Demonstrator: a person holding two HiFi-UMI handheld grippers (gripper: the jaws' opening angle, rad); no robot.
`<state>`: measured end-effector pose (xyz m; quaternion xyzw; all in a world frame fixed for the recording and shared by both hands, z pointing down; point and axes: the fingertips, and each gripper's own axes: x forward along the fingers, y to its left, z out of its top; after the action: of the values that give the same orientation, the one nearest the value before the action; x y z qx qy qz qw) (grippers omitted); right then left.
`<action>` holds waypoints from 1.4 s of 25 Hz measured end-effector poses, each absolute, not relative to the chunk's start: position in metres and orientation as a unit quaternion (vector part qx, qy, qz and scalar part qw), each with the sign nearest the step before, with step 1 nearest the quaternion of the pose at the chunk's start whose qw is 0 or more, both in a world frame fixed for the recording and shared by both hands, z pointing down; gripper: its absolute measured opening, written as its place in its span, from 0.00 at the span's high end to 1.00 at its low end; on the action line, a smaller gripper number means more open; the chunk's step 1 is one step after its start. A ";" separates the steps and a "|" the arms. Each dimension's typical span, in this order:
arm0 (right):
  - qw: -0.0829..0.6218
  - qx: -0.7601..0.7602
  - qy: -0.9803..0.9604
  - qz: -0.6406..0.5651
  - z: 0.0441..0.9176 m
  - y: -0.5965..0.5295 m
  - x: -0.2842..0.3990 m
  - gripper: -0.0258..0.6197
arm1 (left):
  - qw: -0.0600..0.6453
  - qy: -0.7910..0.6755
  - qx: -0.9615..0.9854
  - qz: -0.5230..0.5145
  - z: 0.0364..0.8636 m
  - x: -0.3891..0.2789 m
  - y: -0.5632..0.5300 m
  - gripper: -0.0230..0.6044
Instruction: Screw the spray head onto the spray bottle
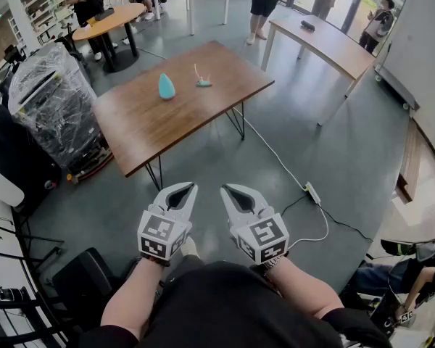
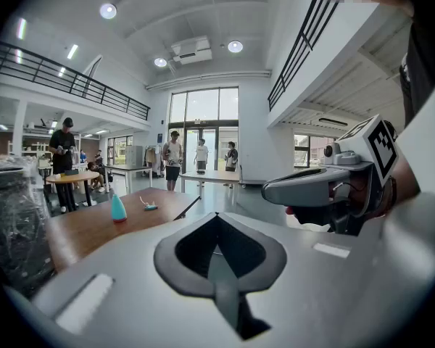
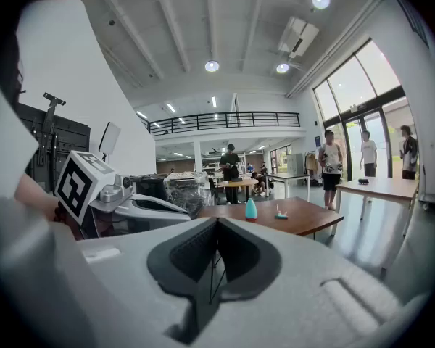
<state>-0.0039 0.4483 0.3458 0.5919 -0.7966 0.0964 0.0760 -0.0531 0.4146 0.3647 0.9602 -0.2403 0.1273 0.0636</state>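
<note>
Standing well back from the table (image 1: 203, 118), the person holds both tools low in front of the body, so the task has not begun and the step in hand is the approach. The left tongs (image 1: 184, 188) are closed tip to tip with nothing between them.

The teal spray bottle (image 1: 166, 86) stands upright about mid-table, somewhat toward the far edge. Near it on the right lies the spray head (image 1: 203, 83), apart from the bottle, with its thin tube sticking up. The right tongs (image 1: 229, 190) are also closed and empty, level with the left pair and just beside them.

To do this well, both pairs probably need to open before they reach the table edge. The bottle tapers toward its top, so pads set high would likely slide off. A hold low on the wide base with the left pair looks safer and should keep it upright. The right pair would best take the head by its collar rather than the tube, and feed the tube into the neck first. The head should be in line with the bottle before any turning, or the thread may cross. A white cable (image 1: 315, 227) on the floor to the right is worth stepping clear of.
</note>
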 end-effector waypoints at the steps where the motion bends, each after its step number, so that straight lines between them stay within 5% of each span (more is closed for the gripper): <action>1: 0.077 0.593 -0.796 0.096 0.346 0.440 -0.006 0.97 | 0.064 -0.239 0.961 0.126 0.364 -0.055 0.406 0.94; 22: 0.119 0.603 -0.783 0.092 0.341 0.288 -0.075 0.97 | 0.080 -0.208 0.969 0.110 0.363 -0.112 0.258 0.94; 35: 0.107 0.588 -0.795 0.101 0.351 0.227 -0.041 0.97 | 0.081 -0.225 0.962 0.133 0.378 -0.081 0.202 0.94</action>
<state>-0.0407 0.2274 0.3507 0.5882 -0.7952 0.1005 0.1075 -0.0812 0.2021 0.3782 0.9617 -0.2254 0.1334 0.0806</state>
